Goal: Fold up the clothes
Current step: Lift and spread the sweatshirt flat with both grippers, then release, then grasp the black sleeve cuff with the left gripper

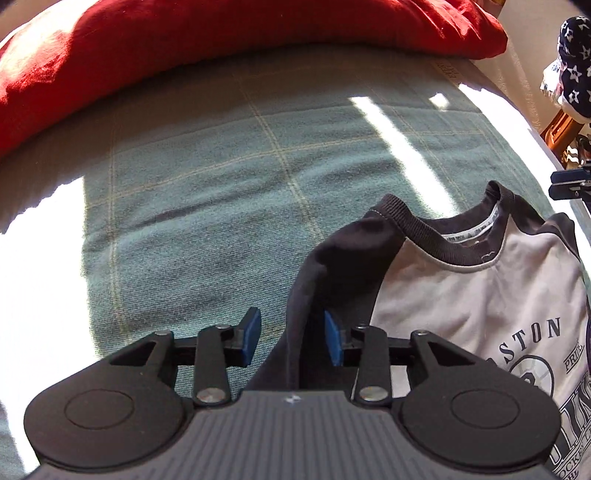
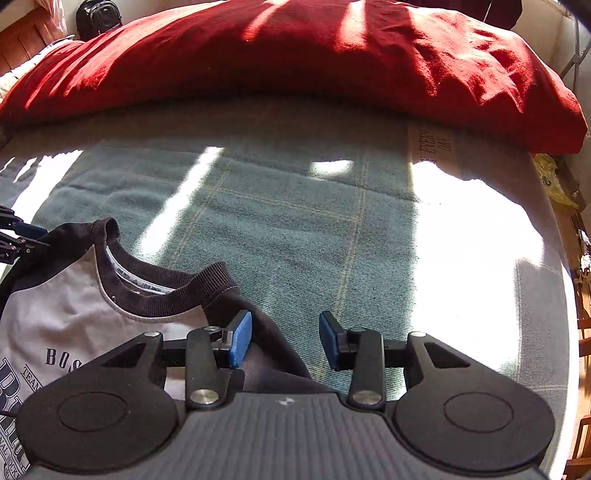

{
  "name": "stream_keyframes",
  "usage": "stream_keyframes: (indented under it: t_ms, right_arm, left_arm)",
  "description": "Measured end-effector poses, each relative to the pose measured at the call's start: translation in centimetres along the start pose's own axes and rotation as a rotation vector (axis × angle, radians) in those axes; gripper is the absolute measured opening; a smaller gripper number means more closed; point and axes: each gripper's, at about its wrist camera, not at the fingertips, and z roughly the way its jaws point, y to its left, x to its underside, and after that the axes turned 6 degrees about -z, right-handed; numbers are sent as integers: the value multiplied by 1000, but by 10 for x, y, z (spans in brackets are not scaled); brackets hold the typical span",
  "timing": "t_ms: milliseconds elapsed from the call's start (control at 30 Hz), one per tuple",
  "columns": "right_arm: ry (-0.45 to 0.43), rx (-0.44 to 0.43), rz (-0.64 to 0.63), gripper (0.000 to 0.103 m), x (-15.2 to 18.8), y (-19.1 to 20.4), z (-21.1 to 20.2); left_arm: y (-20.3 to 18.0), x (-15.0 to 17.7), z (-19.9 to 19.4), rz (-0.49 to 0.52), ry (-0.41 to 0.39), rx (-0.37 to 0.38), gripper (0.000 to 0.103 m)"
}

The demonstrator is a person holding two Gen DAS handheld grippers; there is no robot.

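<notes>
A grey T-shirt (image 1: 480, 295) with dark sleeves, a dark ribbed collar and printed lettering lies face up on a green checked blanket (image 1: 221, 221). My left gripper (image 1: 291, 338) stands open over the shirt's dark shoulder, with sleeve cloth lying between its blue pads (image 1: 251, 338). In the right wrist view the same T-shirt (image 2: 74, 306) fills the lower left. My right gripper (image 2: 285, 339) is open over the other dark shoulder, the cloth lying close to its left pad. Each view catches a bit of the opposite gripper at its edge.
A big red pillow (image 2: 295, 55) runs along the far side of the blanket (image 2: 314, 240). Bright sun patches fall across the bed. A star-patterned cloth (image 1: 572, 55) and wooden furniture (image 1: 557, 129) sit off the right side. A black backpack (image 2: 98, 18) stands at the back left.
</notes>
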Motion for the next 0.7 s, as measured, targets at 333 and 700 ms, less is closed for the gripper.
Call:
stream_keyframes:
  t_ms: [333, 700]
  right_arm:
    - [33, -130, -78, 54, 31, 68, -19]
    - [101, -331, -108, 64, 79, 164, -47]
  left_arm:
    - [-12, 30, -39, 11, -49, -56, 37]
    - [-18, 139, -96, -216, 12, -91, 43]
